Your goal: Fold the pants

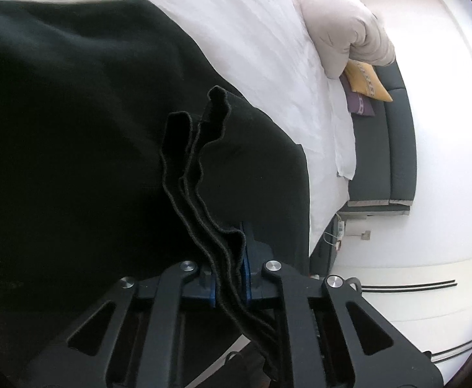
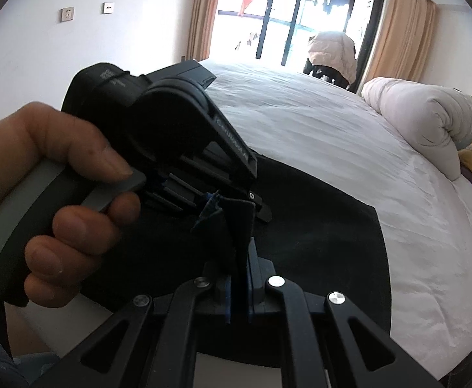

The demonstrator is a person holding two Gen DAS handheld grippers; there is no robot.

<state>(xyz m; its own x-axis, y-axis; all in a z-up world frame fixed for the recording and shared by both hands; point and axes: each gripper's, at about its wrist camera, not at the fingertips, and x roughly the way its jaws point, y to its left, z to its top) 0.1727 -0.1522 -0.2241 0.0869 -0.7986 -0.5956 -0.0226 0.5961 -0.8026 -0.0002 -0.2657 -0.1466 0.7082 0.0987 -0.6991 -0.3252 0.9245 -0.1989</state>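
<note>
Left wrist view: the left claw (image 1: 231, 278) is seen clamped on several stacked, ribbed edges of the black pants (image 1: 74, 129), which run between its blue pads and out over the linkage toward the camera. Most of the dark fabric is spread ahead and to the left, draped over the white bed (image 1: 268, 48). A rolled beige duvet (image 1: 339, 26) lies along the far edge of the bed, with a yellow cushion (image 1: 368, 80) and a purple cushion (image 1: 360, 105) just beside it on a dark sofa (image 1: 397, 148).

In the right wrist view, the right claw (image 2: 240, 294) is shown pinched shut on an upright fold of the same dark cloth, the jaws pressed against it from both sides. The other gripper is seen directly ahead, tilted downward over the pants, its grey handle wrapped by the person's left hand (image 2: 51, 200), thumb laid along the top and fingers curled beneath. The two claws are held near each other above the bed, with the pants lying flat below them
</note>
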